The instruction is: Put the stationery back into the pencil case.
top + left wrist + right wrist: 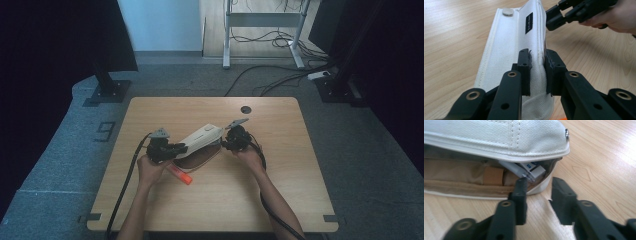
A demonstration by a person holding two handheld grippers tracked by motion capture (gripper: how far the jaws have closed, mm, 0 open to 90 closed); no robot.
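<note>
**Currently holding the pencil case open at both ends**

I have my left tongs clenched on the near-left end of the white canvas pencil case, pinching the raised edge of its lid flap between the two pads. In the left gripper view the flap runs away from me, with a round snap button at its far left corner and a small black label beside it.

My right tongs sit at the case's far-right end, jaws parted with nothing between them, the left tip just at the zipper opening. In the right gripper view I see the tan lining inside and a small white box with blue print tucked in the corner under the lid.

From the high view, the case lies slantwise at the middle of the wooden counter, its lid lifted. An orange marker rests on the counter just near of the case, beside my left hand.
</note>
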